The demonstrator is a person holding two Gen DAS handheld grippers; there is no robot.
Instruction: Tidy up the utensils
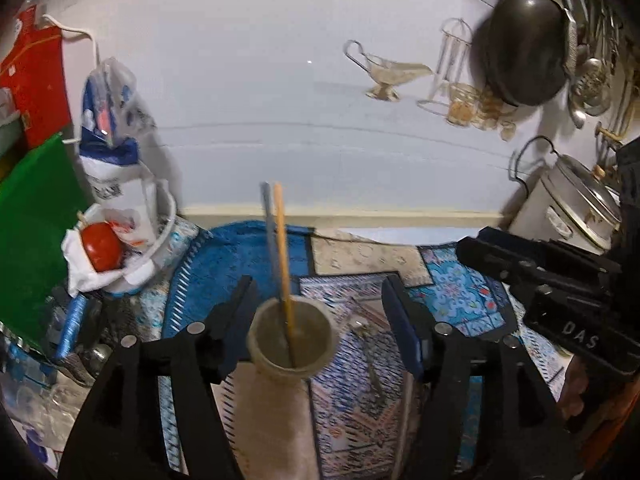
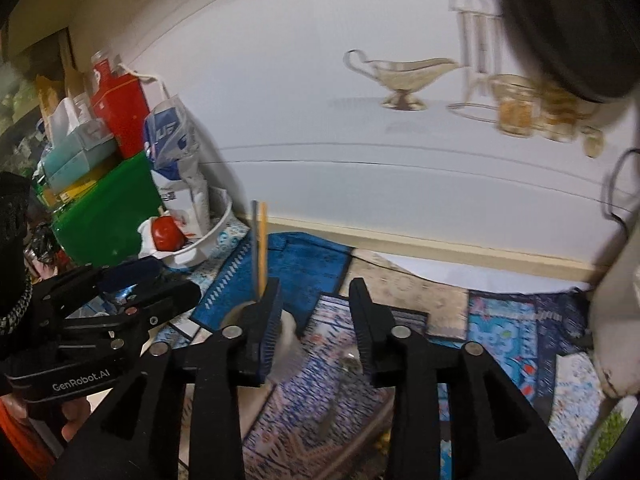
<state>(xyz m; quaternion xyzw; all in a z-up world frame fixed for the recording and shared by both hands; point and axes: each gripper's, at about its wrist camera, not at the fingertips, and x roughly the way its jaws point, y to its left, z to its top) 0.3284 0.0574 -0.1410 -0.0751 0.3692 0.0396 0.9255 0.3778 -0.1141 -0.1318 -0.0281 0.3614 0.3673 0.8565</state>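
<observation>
A tall beige cup point(image 1: 290, 344) stands on the patterned mats point(image 1: 352, 400) that cover the counter, toward the front edge. Two thin sticks stand in it, leaning a little toward the back wall: a yellow wooden stick point(image 1: 283, 256) and, touching its left side, a grey-blue one point(image 1: 269, 224). Their lower ends rest inside the cup and their tops rise well above its rim. The cup is plain, matte and narrow, and its mouth is round with a thick lip.

The left gripper point(image 1: 316, 292) has its jaws wide apart, one on each side of the cup's mouth, and neither pad touches the cup. It holds nothing. The right gripper point(image 2: 314, 300) is partly open and also holds nothing; in its own view the cup point(image 2: 286, 344) sits just behind its left finger point(image 2: 266, 328), the sticks point(image 2: 259, 248) rising above that fingertip.

A metal spoon point(image 1: 366, 344) lies flat on the mats just right of the cup, blurred.

At the counter's back left corner a white bowl point(image 1: 164, 236) holds a red round thing point(image 1: 102, 248) on white wrapping and a blue and white bag point(image 1: 114, 152). At the right edge stands a grey pot point(image 1: 572, 208) with a lid. A glass gravy boat point(image 1: 390, 74) and small glasses point(image 1: 466, 106) show against the white wall.
</observation>
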